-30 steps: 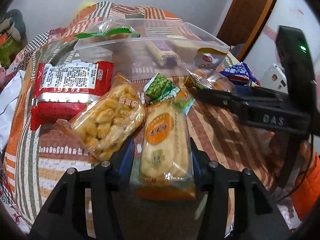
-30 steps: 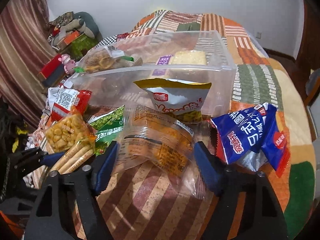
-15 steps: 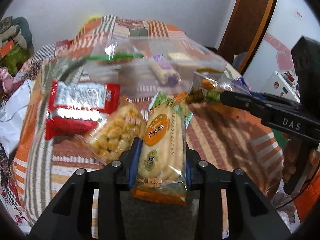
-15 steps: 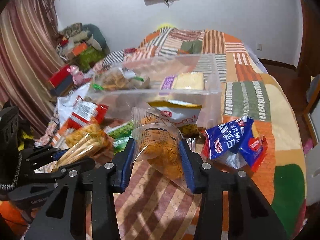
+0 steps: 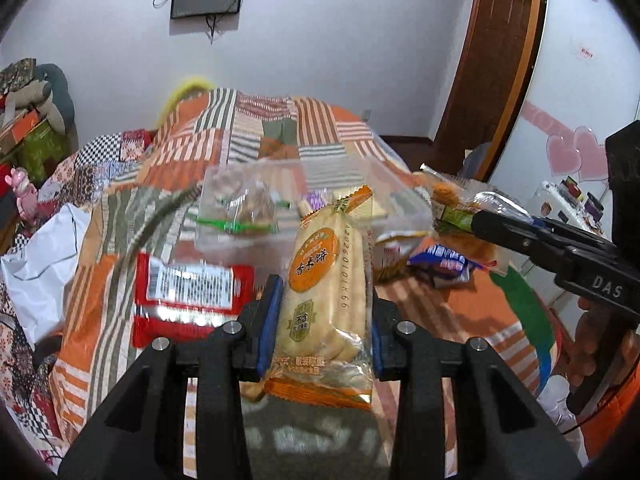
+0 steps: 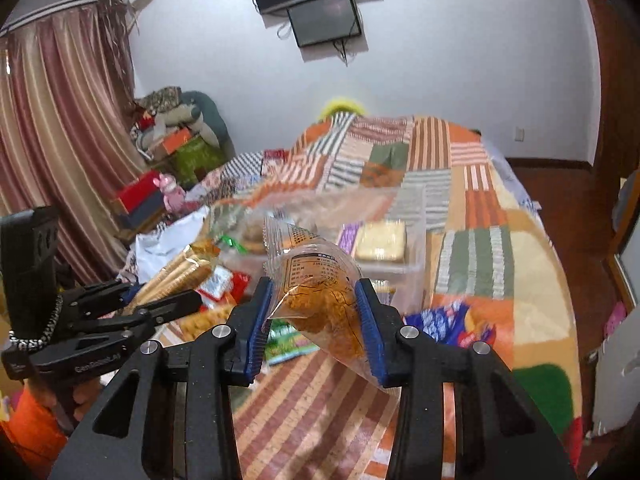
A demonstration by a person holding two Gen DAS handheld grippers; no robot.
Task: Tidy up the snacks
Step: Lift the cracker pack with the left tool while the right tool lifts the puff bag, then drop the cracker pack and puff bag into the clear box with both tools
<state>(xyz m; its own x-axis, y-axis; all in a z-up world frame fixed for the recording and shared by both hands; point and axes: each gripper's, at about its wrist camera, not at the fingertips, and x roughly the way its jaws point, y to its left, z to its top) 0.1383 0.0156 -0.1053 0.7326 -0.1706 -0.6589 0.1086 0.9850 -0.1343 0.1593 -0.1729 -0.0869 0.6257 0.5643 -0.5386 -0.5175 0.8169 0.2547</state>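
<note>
My left gripper [image 5: 324, 320] is shut on a long rice cracker pack [image 5: 328, 292] with an orange label and holds it above the bed. My right gripper [image 6: 316, 312] is shut on a clear bag of orange snack [image 6: 320, 296], also lifted; it shows at the right of the left wrist view [image 5: 460, 208]. A clear plastic bin [image 5: 280, 200] lies ahead of both, holding a bagged snack [image 5: 244, 208] and a pale cracker pack [image 6: 380, 240]. The left gripper with its cracker pack shows in the right wrist view [image 6: 180, 276].
A red snack pack [image 5: 188, 296], a blue pack [image 6: 444, 320], a green pack [image 6: 284, 340] and a yellow-white bag [image 5: 396, 248] lie on the striped patchwork blanket [image 6: 472, 264] before the bin. Boxes and toys [image 6: 160, 176] are piled at the left. A door [image 5: 492, 60] stands at the right.
Both grippers closed on their packs, lifted them off the blanket and moved up and forward toward the bin.
</note>
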